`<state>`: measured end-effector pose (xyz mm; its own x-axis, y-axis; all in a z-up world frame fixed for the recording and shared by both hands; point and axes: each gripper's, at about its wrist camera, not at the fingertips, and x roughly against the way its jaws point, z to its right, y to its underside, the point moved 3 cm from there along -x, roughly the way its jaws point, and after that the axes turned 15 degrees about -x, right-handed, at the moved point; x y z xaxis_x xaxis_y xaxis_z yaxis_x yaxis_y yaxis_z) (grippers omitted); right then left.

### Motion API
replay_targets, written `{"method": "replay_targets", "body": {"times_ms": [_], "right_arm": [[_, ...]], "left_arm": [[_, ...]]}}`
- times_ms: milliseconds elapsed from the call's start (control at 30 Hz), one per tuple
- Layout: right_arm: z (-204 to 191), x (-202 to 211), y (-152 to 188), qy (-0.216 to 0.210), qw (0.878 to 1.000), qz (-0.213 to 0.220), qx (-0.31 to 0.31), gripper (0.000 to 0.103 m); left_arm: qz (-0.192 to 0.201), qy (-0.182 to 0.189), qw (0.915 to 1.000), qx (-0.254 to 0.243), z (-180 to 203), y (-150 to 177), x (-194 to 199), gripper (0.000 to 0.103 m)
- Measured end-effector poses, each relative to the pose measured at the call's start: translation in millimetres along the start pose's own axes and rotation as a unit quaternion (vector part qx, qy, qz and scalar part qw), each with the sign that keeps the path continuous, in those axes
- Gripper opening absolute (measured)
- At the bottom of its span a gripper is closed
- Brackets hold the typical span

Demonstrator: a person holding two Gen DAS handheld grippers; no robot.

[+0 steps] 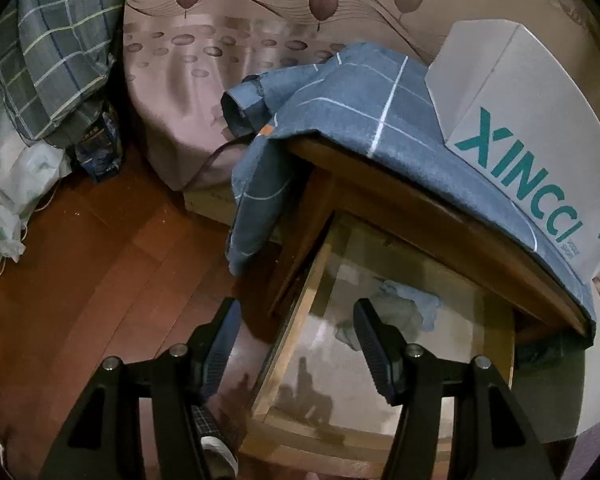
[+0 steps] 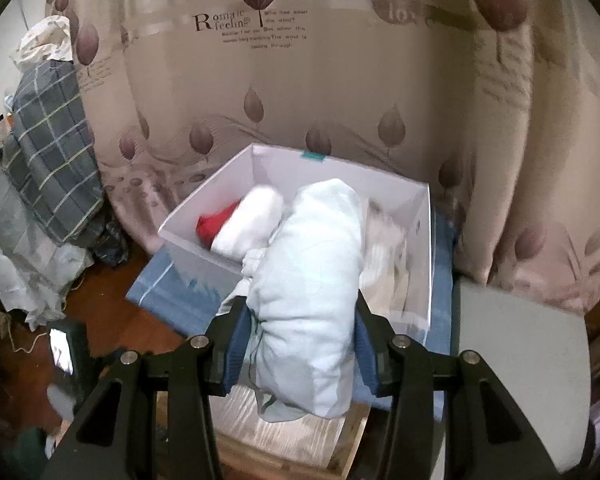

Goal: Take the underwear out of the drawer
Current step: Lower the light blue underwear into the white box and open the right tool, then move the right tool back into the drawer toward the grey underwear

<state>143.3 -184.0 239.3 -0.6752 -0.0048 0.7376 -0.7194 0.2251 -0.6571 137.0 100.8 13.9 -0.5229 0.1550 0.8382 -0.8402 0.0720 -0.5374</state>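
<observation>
In the left wrist view the wooden drawer [image 1: 300,320] stands pulled out. A crumpled blue-grey piece of underwear [image 1: 408,308] lies near its back. My left gripper [image 1: 296,336] hangs open above the drawer's left side rail, nothing between its fingers. In the right wrist view my right gripper [image 2: 300,336] is shut on a rolled pale blue-white bundle of underwear [image 2: 312,280]. It holds the bundle up in front of an open white box [image 2: 424,240], which contains a red garment [image 2: 214,224] and white garments [image 2: 252,220].
The white box [image 1: 520,120], lettered in teal, sits on a blue checked cloth [image 1: 364,100] draped over the nightstand top. A leaf-print curtain [image 2: 300,100] hangs behind. A plaid pillow [image 2: 48,160], plastic bags and a cable lie at the left on the wooden floor [image 1: 100,260].
</observation>
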Motion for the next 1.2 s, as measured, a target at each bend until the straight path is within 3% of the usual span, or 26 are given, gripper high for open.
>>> {"method": "replay_targets", "body": {"times_ms": [267, 467, 667, 733, 867, 967, 1100, 1200], "right_arm": [[-20.4, -69.1, -40.9, 0.039, 0.999, -0.026, 0.011, 0.045], [-33.5, -121.1, -35.8, 0.057, 0.996, -0.053, 0.046, 0.046], [-28.3, -155.9, -21.8, 0.065, 0.994, -0.082, 0.035, 0.051], [-31.2, -154.5, -20.6, 0.068, 0.994, -0.075, 0.042, 0.052], [-39.7, -130.1, -19.0, 0.081, 0.993, -0.037, 0.073, 0.069], [-44.9, -103.0, -9.3, 0.081, 0.99, -0.01, 0.111, 0.07], [-54.5, -52.6, 18.3, 0.028, 0.987, 0.016, 0.159, 0.07], [-65.2, -24.6, 51.6, -0.027, 0.983, -0.001, 0.179, 0.071]], "left_arm": [[0.002, -0.002, 0.9998, 0.022, -9.9, -0.7, 2.2, 0.06], [-0.01, 0.006, 0.9994, 0.032, -14.4, 0.5, -1.5, 0.06], [-0.019, 0.012, 0.9989, 0.04, -17.4, 0.6, -7.4, 0.06], [-0.022, 0.011, 0.9988, 0.042, -18.5, 0.4, -9.3, 0.06], [-0.026, 0.013, 0.9982, 0.052, -22.9, -0.2, -12.2, 0.06], [-0.027, 0.007, 0.9978, 0.06, -28.6, 0.1, -12.0, 0.06], [-0.023, -0.012, 0.9969, 0.075, -42.8, 0.3, -6.8, 0.06], [-0.02, -0.012, 0.9942, 0.105, -56.0, 3.1, -2.1, 0.06]]}}
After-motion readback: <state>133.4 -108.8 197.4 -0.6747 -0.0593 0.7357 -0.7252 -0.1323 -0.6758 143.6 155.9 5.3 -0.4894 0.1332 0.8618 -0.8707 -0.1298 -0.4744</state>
